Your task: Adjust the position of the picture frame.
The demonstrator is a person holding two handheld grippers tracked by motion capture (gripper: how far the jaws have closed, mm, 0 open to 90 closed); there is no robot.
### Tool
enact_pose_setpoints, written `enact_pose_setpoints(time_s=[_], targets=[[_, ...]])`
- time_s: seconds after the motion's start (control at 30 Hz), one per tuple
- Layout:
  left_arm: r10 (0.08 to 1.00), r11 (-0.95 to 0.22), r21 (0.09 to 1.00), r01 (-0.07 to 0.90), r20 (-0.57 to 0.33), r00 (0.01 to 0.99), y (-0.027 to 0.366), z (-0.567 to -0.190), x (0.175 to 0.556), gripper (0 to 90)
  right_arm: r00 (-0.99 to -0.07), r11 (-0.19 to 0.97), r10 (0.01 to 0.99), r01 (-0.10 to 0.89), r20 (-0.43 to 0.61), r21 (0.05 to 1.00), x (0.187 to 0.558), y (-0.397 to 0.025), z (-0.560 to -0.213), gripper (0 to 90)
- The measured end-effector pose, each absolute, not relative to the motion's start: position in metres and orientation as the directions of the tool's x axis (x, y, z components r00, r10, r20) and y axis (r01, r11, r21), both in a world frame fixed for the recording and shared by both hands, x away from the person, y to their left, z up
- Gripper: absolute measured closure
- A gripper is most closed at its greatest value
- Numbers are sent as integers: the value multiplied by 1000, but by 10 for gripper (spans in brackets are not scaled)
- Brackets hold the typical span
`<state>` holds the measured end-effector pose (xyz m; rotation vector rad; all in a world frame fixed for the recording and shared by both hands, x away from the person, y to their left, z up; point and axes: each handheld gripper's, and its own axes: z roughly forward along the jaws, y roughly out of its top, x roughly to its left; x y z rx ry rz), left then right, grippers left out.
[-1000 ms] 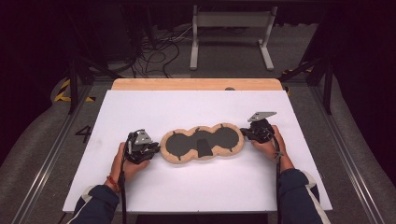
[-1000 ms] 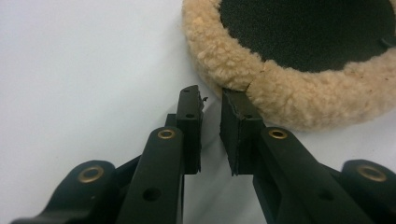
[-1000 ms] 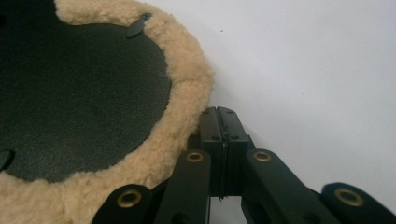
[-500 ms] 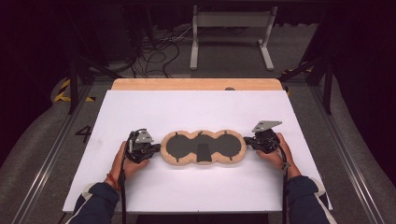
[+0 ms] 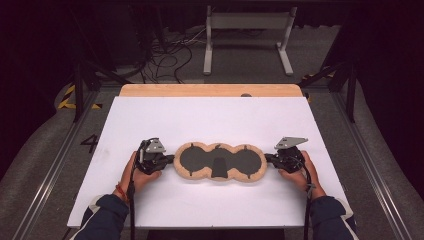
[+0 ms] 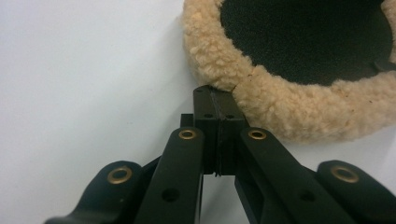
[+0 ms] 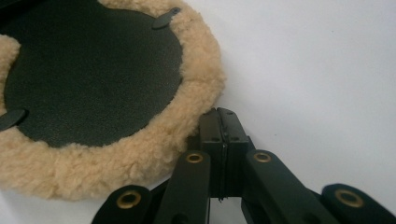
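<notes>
My left hand-held gripper has its jaws pressed flat together with nothing visibly between them, tips touching the fleecy rim of the sheepskin pad, and my right hand-held gripper is likewise fully closed, its tips just beside the fleece at the opposite end. To do this well, I judge I should keep both tips low against the white bench and move them evenly, so the pad stays flat and straight. The pad lies fleece-edged, dark side up, squarely between the two grippers near the bench's front.
</notes>
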<state>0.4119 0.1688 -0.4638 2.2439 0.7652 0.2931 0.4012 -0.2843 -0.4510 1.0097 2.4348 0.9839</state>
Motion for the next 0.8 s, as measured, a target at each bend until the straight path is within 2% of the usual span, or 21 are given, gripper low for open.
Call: enact_pose_setpoints(time_s=[0.13, 0.27, 0.8], targets=[[591, -569, 707, 420, -3, 806, 168, -463, 412, 900, -684, 497, 729, 501, -28, 709, 399, -285, -451, 900], [562, -570, 708, 418, -35, 826, 168, -464, 408, 900, -659, 480, 752, 509, -36, 715, 400, -285, -452, 900], [554, -582, 706, 403, -18, 832, 167, -463, 402, 885, -628, 460, 778, 525, -39, 716, 401, -284, -452, 900]])
